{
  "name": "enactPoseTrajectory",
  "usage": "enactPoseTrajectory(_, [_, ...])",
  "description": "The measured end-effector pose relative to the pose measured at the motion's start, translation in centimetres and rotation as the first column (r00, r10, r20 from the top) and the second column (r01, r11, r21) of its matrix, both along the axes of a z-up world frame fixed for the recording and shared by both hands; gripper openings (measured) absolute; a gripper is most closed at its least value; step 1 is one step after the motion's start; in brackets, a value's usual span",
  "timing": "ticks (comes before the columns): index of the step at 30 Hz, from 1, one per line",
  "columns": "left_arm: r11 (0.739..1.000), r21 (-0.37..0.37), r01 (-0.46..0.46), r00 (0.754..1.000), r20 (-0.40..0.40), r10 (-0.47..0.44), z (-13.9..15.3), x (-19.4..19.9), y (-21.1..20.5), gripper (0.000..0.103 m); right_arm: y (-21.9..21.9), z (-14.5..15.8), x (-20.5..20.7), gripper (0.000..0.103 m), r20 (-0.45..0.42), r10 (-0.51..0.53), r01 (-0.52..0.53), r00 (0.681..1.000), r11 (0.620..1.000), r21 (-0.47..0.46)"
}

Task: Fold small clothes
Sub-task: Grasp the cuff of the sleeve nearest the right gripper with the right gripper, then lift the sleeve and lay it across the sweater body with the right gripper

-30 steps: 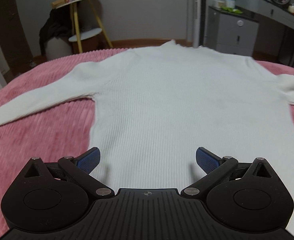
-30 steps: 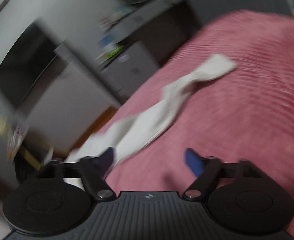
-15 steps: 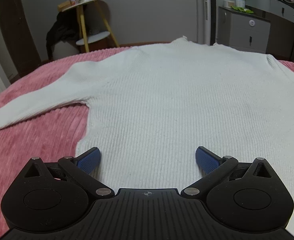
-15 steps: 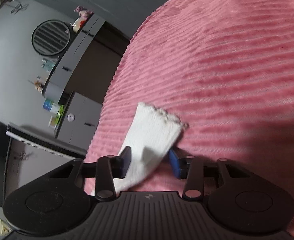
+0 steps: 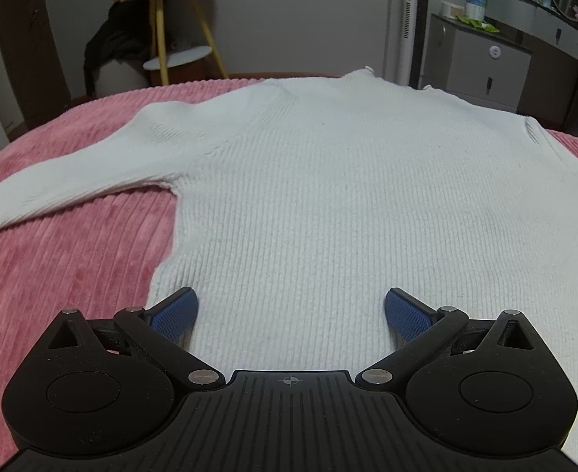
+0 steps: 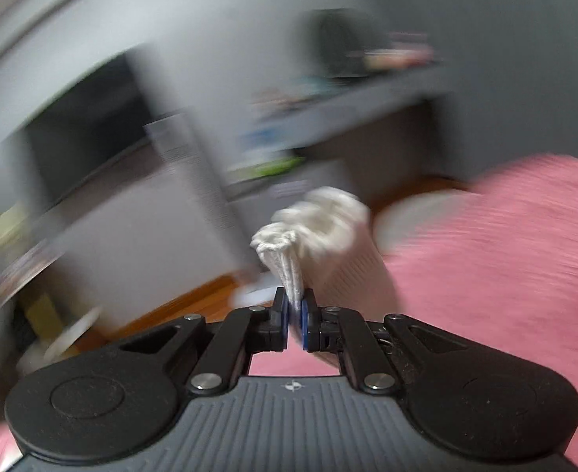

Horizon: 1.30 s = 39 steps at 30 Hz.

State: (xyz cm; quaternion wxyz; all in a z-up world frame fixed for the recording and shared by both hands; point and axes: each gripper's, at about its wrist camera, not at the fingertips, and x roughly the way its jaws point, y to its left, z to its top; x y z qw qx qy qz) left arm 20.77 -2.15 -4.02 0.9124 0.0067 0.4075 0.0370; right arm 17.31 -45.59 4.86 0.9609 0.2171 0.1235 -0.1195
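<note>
My left gripper hovers low over the hem of the white sweater, jaws wide, ready to pin or pinch it. The sweater lies flat on the pink bed, one sleeve stretched toward the bed's left edge. My right gripper has its jaws clamped on the other sleeve's cuff, lifted clear, I judge for folding inward.

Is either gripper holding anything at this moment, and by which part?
The right gripper is shut on the white sweater's sleeve, pinching bunched fabric at the cuff end. The left gripper is open over the sweater body, holding nothing.
</note>
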Motion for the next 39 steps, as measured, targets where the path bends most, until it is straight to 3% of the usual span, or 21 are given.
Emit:
enactPoseTrajectory(2, [1.0,-0.003,0.005,1.0,-0.003,-0.005,0.1,-0.1,0.1,0.103,5.8,0.5,1.0,0.008,0.004,0.193,-0.193,0.981,0.981,-0.019])
enactPoseTrajectory(4, [1.0,-0.02,0.006,1.0,-0.009,-0.006,0.3,-0.1,0.4,0.103,9.9,-0.5,1.9,0.045,-0.042,0.335,-0.334,0.941,0.942,0.03])
enactPoseTrajectory(5, [0.999,-0.04,0.007,1.0,-0.013,-0.007,0.5,-0.1,0.6,0.103,11.3,-1.3,1.8,0.058,-0.056,0.364,-0.362,0.93,0.931,0.045])
enactPoseTrajectory(8, [0.986,-0.163,0.034,0.999,0.0,-0.035,1.7,0.2,1.3,0.103,12.9,-3.6,0.2,0.054,-0.087,0.293,-0.292,0.952,0.956,0.033])
enactPoseTrajectory(10, [0.95,-0.306,0.058,0.998,0.011,-0.057,2.3,0.9,1.4,0.103,11.2,-5.3,-0.4,0.041,-0.13,0.213,-0.201,0.968,0.975,0.099])
enactPoseTrajectory(12, [0.92,-0.382,0.083,0.996,0.019,-0.083,2.6,2.3,0.5,0.103,9.3,-6.6,-1.1,0.028,-0.19,0.133,-0.104,0.973,0.983,0.154])
enactPoseTrajectory(14, [0.929,-0.344,0.136,0.99,0.013,-0.14,2.6,4.3,-1.8,0.102,8.0,-7.5,-2.0,0.025,-0.203,0.07,-0.031,0.977,0.982,0.188])
enactPoseTrajectory(16, [0.941,-0.289,0.173,0.983,-0.01,-0.184,2.4,6.0,-4.4,0.093,7.4,-8.5,-2.7,0.025,-0.211,0.036,0.005,0.977,0.981,0.193])
enactPoseTrajectory(21, [0.935,-0.29,0.206,0.969,-0.072,-0.235,1.3,9.5,-7.8,0.091,6.2,-10.9,-3.4,0.025,-0.268,-0.018,0.067,0.963,0.982,0.176])
enactPoseTrajectory(25, [0.905,-0.392,0.164,0.973,-0.086,-0.214,1.7,11.0,-7.3,0.093,5.7,-11.4,-3.1,0.025,-0.284,-0.042,0.086,0.958,0.985,0.147])
enactPoseTrajectory(29, [0.853,-0.498,0.156,0.971,-0.079,-0.224,1.6,10.5,-6.5,0.089,5.2,-11.5,-3.0,0.025,-0.291,-0.045,0.098,0.956,0.98,0.171])
enactPoseTrajectory(31, [0.865,-0.477,0.155,0.97,-0.095,-0.225,1.2,10.7,-7.2,0.088,5.3,-11.2,-2.7,0.025,-0.287,-0.052,0.106,0.956,0.978,0.177])
enactPoseTrajectory(34, [0.889,-0.425,0.171,0.968,-0.094,-0.231,1.1,10.9,-8.1,0.08,5.3,-11.2,-2.5,0.025,-0.285,-0.047,0.104,0.957,0.976,0.19])
enactPoseTrajectory(36, [0.889,-0.429,0.16,0.97,-0.097,-0.221,1.1,11.2,-8.1,0.062,5.5,-11.1,-2.5,0.025,-0.284,-0.041,0.098,0.958,0.977,0.188])
enactPoseTrajectory(39, [0.881,-0.455,0.131,0.973,-0.111,-0.202,1.3,11.3,-7.4,0.047,5.7,-11.0,-2.6,0.025,-0.279,-0.042,0.098,0.959,0.977,0.189])
